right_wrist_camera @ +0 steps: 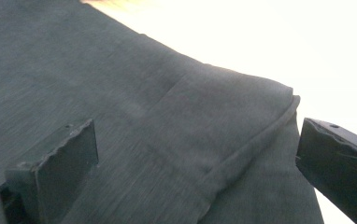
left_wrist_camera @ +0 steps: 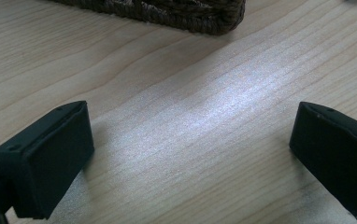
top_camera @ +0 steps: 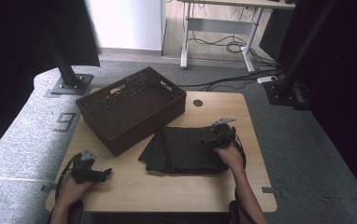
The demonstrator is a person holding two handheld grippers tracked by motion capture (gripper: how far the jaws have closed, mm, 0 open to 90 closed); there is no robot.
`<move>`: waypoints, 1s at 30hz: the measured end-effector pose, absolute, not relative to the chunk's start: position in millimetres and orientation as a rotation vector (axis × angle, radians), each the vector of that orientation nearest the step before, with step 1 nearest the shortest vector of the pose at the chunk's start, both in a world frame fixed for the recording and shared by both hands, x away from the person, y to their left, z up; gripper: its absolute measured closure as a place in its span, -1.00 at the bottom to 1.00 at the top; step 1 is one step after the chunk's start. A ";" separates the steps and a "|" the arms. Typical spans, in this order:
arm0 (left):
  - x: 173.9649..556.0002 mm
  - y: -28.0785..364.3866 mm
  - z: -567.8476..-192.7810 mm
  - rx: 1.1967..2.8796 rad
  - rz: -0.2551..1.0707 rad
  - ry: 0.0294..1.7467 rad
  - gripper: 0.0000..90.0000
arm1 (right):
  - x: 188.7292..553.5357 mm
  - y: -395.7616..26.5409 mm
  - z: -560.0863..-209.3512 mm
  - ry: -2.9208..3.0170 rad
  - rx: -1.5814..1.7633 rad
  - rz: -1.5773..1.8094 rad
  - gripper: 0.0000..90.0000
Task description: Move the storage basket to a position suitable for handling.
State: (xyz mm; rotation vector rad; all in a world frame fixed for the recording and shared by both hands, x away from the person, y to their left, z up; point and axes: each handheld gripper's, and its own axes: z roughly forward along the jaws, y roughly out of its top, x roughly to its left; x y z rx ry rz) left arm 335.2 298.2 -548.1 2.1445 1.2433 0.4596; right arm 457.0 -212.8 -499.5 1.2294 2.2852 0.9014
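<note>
A folded dark grey cloth [top_camera: 183, 149] lies on the wooden table [top_camera: 134, 186], just right of a dark woven basket [top_camera: 132, 108]. My right gripper [top_camera: 210, 140] hovers over the cloth's right part, jaws wide open. In the right gripper view the cloth [right_wrist_camera: 144, 126] lies under both jaws, a folded edge running between them. My left gripper [top_camera: 107, 172] rests low over bare wood at the table's near left corner, open, nothing between its jaws. The left gripper view has the basket's lower edge [left_wrist_camera: 176, 11] at the top and bare tabletop [left_wrist_camera: 190, 121] between the jaws.
The basket is empty and sits at the table's far left. A round cable hole [top_camera: 198, 102] marks the far middle of the table. Black stand posts [top_camera: 67, 70] and floor cables [top_camera: 232, 46] lie beyond the table.
</note>
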 end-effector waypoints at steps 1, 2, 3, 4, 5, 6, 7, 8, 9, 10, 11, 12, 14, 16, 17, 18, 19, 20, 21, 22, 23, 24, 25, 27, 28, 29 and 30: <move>335.2 298.2 -548.1 2.145 0.460 1.243 -1.00 | 460.8 -212.8 -501.7 2.288 1.235 0.893 -1.00; 335.1 298.2 -548.1 2.144 0.460 1.243 -1.00 | 462.8 -212.8 -503.4 2.287 1.237 0.883 -1.00; 335.1 298.2 -548.1 2.144 0.460 1.243 -1.00 | 465.7 -213.1 -506.6 2.285 1.241 0.867 -1.00; 335.1 298.2 -548.1 2.144 0.460 1.243 -1.00 | 467.8 -213.5 -509.4 2.284 1.251 0.858 -1.00; 335.1 298.2 -548.1 2.145 0.460 1.243 -1.00 | 469.2 -213.9 -511.8 2.286 1.260 0.855 -1.00; 335.1 298.2 -548.1 2.145 0.459 1.243 -1.00 | 471.1 -214.6 -515.0 2.294 1.270 0.857 -1.00; 335.1 298.2 -548.1 2.145 0.459 1.243 -1.00 | 473.0 -215.0 -519.5 2.303 1.285 0.855 -1.00; 335.1 298.1 -548.2 2.144 0.460 1.243 -1.00 | 473.9 -215.2 -522.0 2.312 1.291 0.850 -1.00; 335.1 298.2 -548.1 2.145 0.459 1.243 -1.00 | 474.8 -215.5 -525.3 2.327 1.299 0.851 -1.00; 335.1 298.2 -548.1 2.145 0.459 1.243 -1.00 | 475.4 -215.6 -528.6 2.345 1.303 0.856 -1.00; 335.1 298.2 -548.1 2.145 0.459 1.243 -1.00 | 475.7 -215.4 -532.0 2.362 1.307 0.857 -1.00; 335.1 298.2 -548.1 2.145 0.459 1.243 -1.00 | 475.5 -215.5 -534.7 2.384 1.309 0.866 -0.97; 335.1 298.2 -548.1 2.145 0.460 1.243 -1.00 | 474.3 -218.1 -537.4 2.399 1.336 0.908 -0.88; 335.1 298.1 -548.1 2.145 0.460 1.243 -1.00 | 470.9 -218.2 -537.1 2.419 1.320 0.925 -0.74; 335.0 298.2 -548.1 2.145 0.460 1.243 -1.00 | 469.4 -218.1 -536.6 2.424 1.310 0.923 -0.72; 335.0 298.2 -548.1 2.145 0.460 1.243 -1.00 | 466.6 -217.2 -536.5 2.425 1.308 0.921 -0.70; 335.0 298.2 -548.1 2.145 0.460 1.243 -1.00 | 464.9 -217.0 -536.5 2.428 1.308 0.918 -0.70; 335.0 298.1 -548.1 2.145 0.460 1.243 -1.00 | 463.5 -216.9 -536.7 2.431 1.307 0.921 -0.70; 334.9 298.0 -548.1 2.144 0.460 1.244 -1.00 | 460.9 -216.3 -536.8 2.436 1.310 0.925 -0.69; 334.7 297.8 -548.1 2.144 0.461 1.245 -1.00 | 458.8 -215.8 -536.8 2.440 1.306 0.925 -0.69; 334.4 297.5 -548.0 2.146 0.460 1.244 -1.00 | 455.9 -214.6 -536.8 2.438 1.310 0.924 -0.69; 334.3 297.1 -547.8 2.150 0.456 1.242 -1.00 | 453.4 -213.8 -536.8 2.443 1.299 0.925 -0.69; 334.2 296.5 -547.2 2.158 0.452 1.241 -1.00 | 450.5 -212.9 -537.1 2.443 1.296 0.929 -0.69; 333.4 294.1 -545.7 2.182 0.438 1.229 -1.00 | 444.7 -211.9 -537.8 2.444 1.287 0.942 -0.69; 332.6 292.4 -544.4 2.193 0.430 1.220 -0.99 | 441.8 -211.3 -538.3 2.442 1.285 0.949 -0.69; 332.0 291.0 -543.2 2.200 0.431 1.216 -0.94 | 439.0 -210.7 -538.6 2.440 1.281 0.954 -0.69; 330.9 288.3 -542.0 2.206 0.445 1.209 -0.89 | 436.9 -210.2 -538.9 2.440 1.279 0.958 -0.69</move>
